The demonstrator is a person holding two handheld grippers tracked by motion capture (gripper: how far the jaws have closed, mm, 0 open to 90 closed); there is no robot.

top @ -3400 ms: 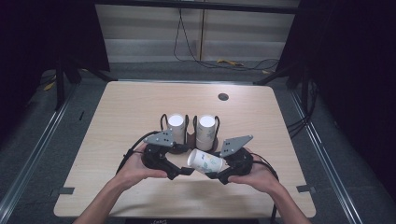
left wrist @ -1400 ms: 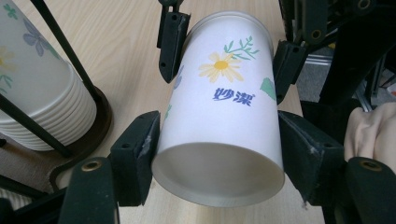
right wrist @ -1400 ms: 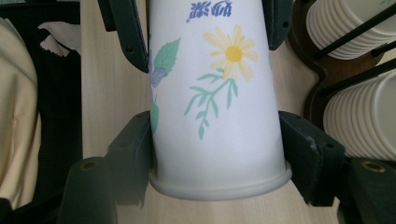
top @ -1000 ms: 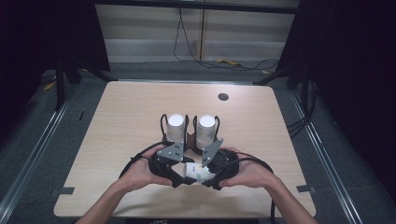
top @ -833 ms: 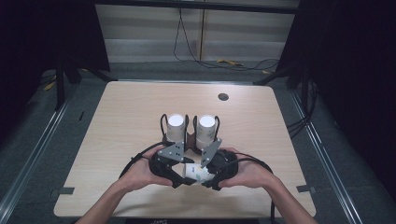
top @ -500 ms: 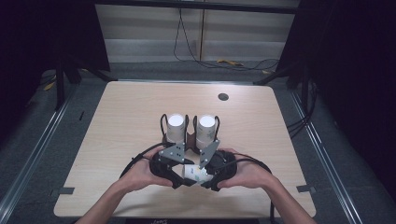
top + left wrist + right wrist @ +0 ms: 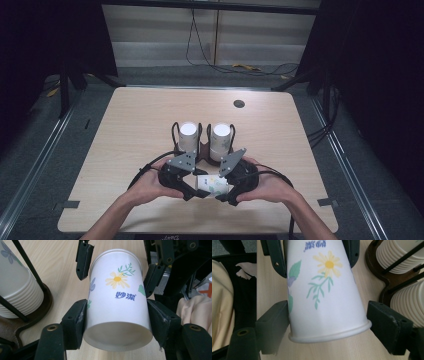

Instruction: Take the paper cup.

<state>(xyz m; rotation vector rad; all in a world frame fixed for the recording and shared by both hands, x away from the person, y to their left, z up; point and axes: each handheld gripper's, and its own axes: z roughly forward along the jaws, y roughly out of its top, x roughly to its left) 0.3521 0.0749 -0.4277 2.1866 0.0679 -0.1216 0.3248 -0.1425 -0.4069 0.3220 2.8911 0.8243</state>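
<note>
A white paper cup (image 7: pixel 212 185) printed with flowers lies on its side just above the table, between my two grippers. My left gripper (image 7: pixel 196 188) is shut on its base end, with both pads pressed on the cup's wall (image 7: pixel 117 302). My right gripper (image 7: pixel 332 323) stands around the rim end; its jaws have just been opening, and one pad (image 7: pixel 388 325) is clear of the cup (image 7: pixel 324 290). In the left gripper view the right gripper (image 7: pixel 117 270) faces me from the far end of the cup.
Two stacks of paper cups (image 7: pixel 188 135) (image 7: pixel 220 139) stand in a wire holder on a dark wooden base (image 7: pixel 375 257), right behind the grippers. A black round grommet (image 7: pixel 239 103) sits near the table's far edge. Cables trail from both grippers.
Since the earliest frame both hands have come together and the cup has passed from a tilted hold at the right to lying level between the grippers. Over the last second the hands stay put.
</note>
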